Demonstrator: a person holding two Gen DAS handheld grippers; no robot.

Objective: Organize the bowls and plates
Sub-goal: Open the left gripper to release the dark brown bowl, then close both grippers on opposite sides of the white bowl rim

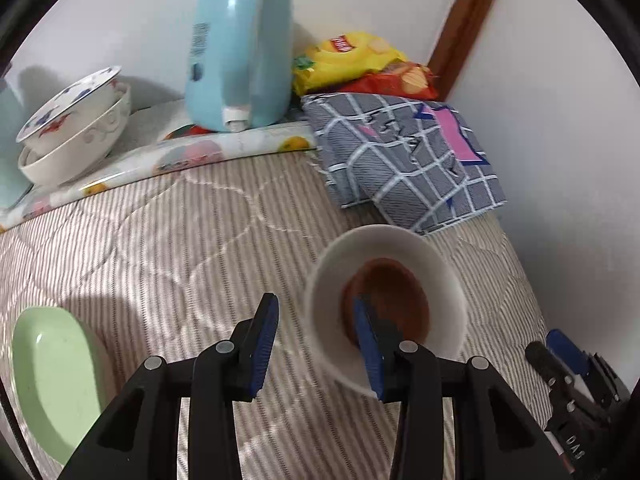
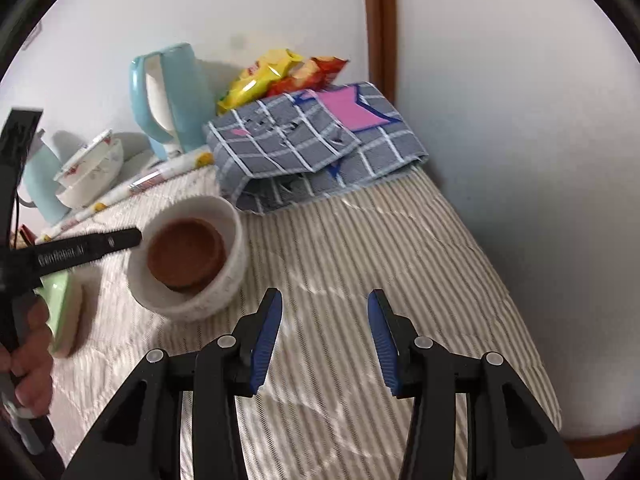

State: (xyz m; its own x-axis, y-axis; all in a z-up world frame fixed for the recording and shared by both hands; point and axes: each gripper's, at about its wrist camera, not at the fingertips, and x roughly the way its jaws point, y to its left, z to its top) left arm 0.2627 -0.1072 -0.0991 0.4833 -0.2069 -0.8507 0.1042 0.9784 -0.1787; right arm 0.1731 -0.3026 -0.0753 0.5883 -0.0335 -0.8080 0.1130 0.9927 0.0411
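A white bowl with a brown dish inside it rests on the striped quilt. My left gripper is open; its right finger reaches over the bowl's near rim and its left finger stays outside. The bowl and brown dish also show in the right wrist view. My right gripper is open and empty above the quilt, right of the bowl. A green plate lies at the left. Two stacked patterned bowls stand at the back left.
A light blue kettle stands at the back on a fruit-print mat. Snack bags and a folded grey checked cloth lie at the back right. The wall and the quilt's edge bound the right side.
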